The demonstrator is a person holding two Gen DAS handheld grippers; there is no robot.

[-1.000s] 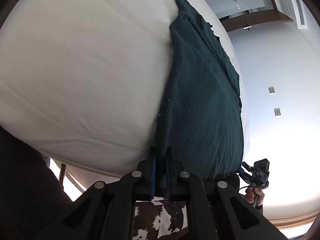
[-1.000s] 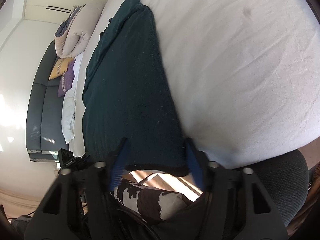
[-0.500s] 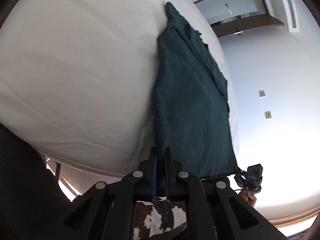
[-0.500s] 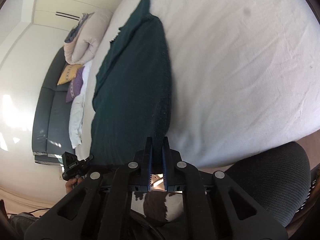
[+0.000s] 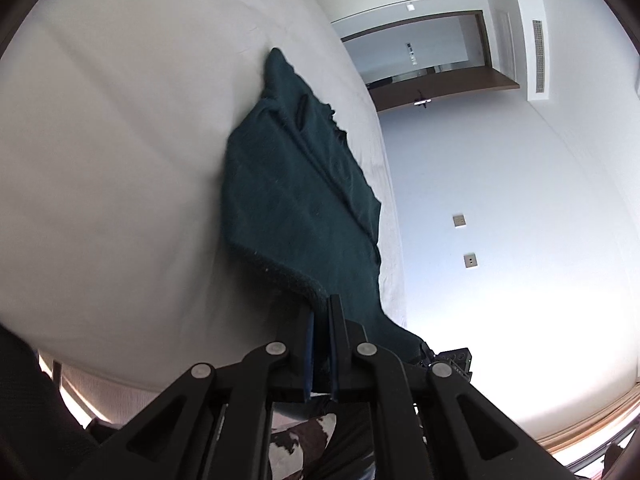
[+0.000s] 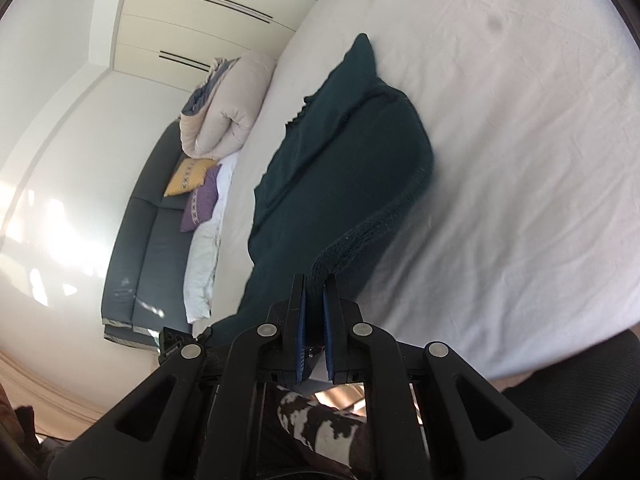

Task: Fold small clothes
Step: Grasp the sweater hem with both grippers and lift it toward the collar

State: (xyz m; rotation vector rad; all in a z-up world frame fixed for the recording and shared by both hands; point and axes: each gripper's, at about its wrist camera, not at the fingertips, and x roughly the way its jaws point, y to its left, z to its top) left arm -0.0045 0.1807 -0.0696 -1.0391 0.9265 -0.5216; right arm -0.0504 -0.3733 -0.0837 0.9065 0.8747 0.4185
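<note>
The dark green knitted garment (image 5: 296,208) lay lengthwise on the white-sheeted bed (image 5: 120,160), its far end tapering to a point toward twelve o'clock in both wrist views and its near hem raised off the sheet. The left claw (image 5: 320,320) was pressed together and pinching one near corner of that hem; in its view the ribbed edge climbed from about ten o'clock straight into the blue pads (image 5: 308,344). The right claw (image 6: 314,292) was likewise closed on the other near corner, the thick hem curling in from about one o'clock to its pads (image 6: 301,320). Both corners hung clear of the bed, with a soft shadow on the sheet beneath the lifted cloth.

Judging from this, the fold was only just starting. The garment already looked narrowed, with a long flap lying along one side of it, which suggests the lengthwise tucking was done, though I could not tell this for certain. What seemed left was the crosswise fold: carrying the two pinched corners toward the twelve o'clock end, laying the hem down near the far point, letting go and smoothing the result.

Beyond the bed, the right view showed a dark grey sofa (image 6: 152,240) at nine o'clock holding a rolled beige duvet (image 6: 224,112), a yellow cushion (image 6: 188,178) and a purple cushion (image 6: 200,204), none of them involved.
</note>
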